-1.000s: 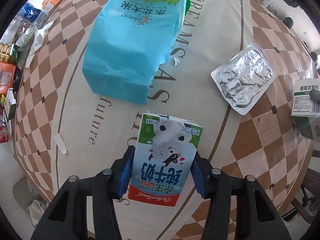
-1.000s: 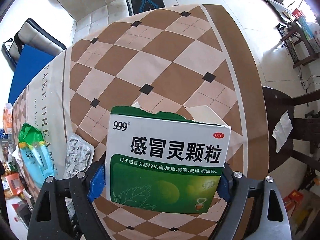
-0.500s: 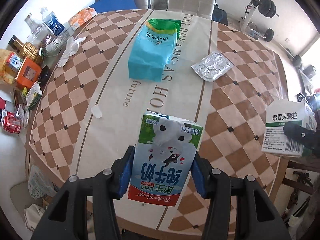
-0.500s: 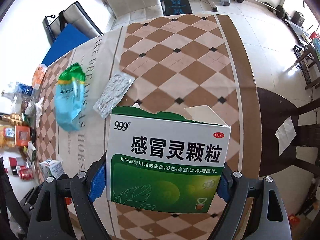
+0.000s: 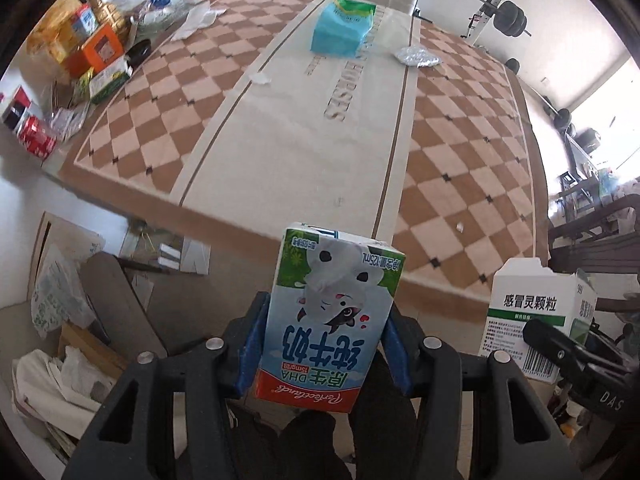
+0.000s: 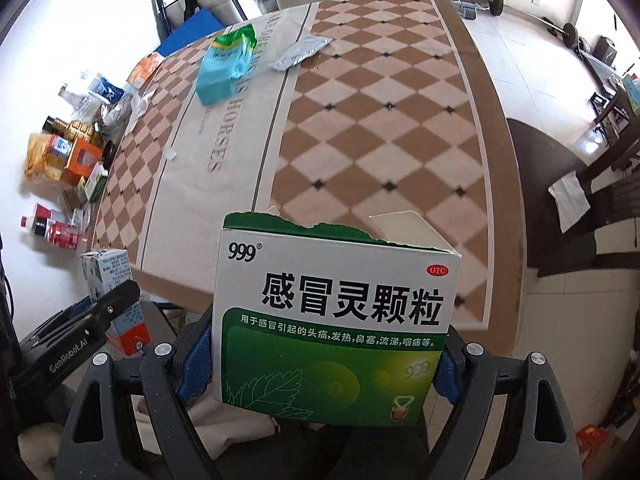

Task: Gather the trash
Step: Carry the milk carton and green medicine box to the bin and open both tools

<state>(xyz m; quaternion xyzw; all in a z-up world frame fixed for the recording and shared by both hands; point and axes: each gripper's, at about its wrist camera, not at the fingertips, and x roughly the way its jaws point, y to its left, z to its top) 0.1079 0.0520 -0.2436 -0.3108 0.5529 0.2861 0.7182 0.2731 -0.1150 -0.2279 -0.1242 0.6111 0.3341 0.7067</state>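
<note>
Left claw (image 5: 326,344) clamps a small milk carton (image 5: 330,320), blue pads flat on both side walls, low centre of the left view. Right claw (image 6: 320,364) grips a torn-open cold-medicine box (image 6: 334,320), jaws set wide to span it. Both loads hang past the near edge of the checkered tabletop (image 5: 460,160), over floor clutter, probably bound for a bin not in view. Trash left on the tabletop, upper frame: blue-green bag (image 5: 342,28), foil blister pack (image 5: 418,56), paper scrap (image 5: 260,78).
</note>
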